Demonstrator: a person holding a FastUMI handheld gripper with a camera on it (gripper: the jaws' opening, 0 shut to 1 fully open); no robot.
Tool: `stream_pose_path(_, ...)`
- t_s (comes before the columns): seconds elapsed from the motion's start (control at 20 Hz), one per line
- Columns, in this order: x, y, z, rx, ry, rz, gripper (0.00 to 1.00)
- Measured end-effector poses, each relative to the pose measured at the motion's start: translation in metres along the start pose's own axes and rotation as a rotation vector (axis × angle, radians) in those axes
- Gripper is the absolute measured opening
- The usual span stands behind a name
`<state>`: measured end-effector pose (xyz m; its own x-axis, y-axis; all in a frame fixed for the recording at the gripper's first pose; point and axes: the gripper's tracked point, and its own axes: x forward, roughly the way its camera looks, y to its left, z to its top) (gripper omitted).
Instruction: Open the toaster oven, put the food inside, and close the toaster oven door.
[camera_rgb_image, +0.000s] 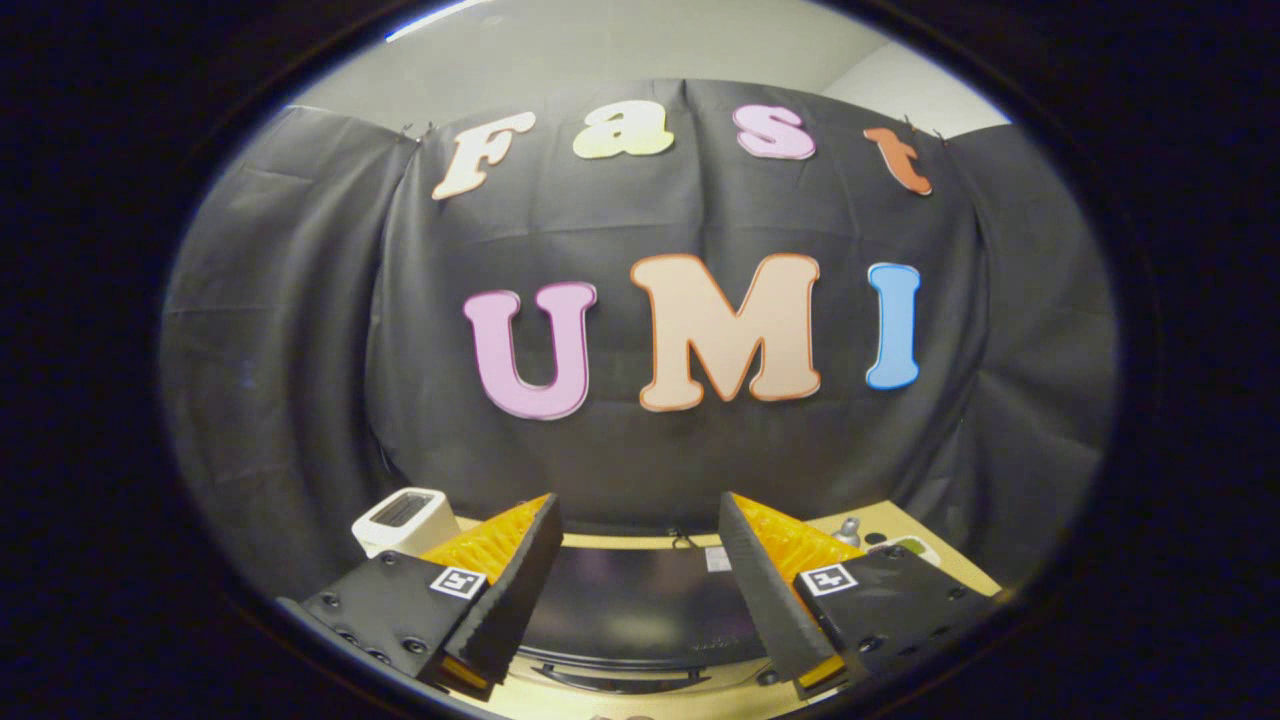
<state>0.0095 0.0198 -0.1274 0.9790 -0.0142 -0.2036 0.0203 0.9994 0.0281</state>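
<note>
A: Where's the tool (640, 585)?
B: Spread wide, gripping nothing. Between and just below its fingers sits the toaster oven (640, 610), dark top and a curved door handle (630, 678) nearest us

A: How will it handle?
B: Likely rigid, heavy metal; I'd hook that handle, since the hinged door should swing down

A: Anything beyond?
B: A white toaster (405, 518) left of the fingers, small items on the desk (885, 522) right. No readable label; markers on the fingers are too small
</note>
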Motion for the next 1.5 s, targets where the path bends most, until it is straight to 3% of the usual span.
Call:
stream_pose_path(0.35, 0.01, 0.002, -0.09, -0.009, 0.203, 0.003, 0.98)
stream_pose_path(0.65, 0.006, 0.002, -0.137, -0.01, 0.315, -0.007, 0.98)
stream_pose_path(0.95, -0.006, 0.003, -0.171, -0.061, 0.418, 0.003, 0.99)
stream_pose_path(1.5, -0.015, 0.0, -0.172, -0.015, 0.431, -0.039, 0.99)
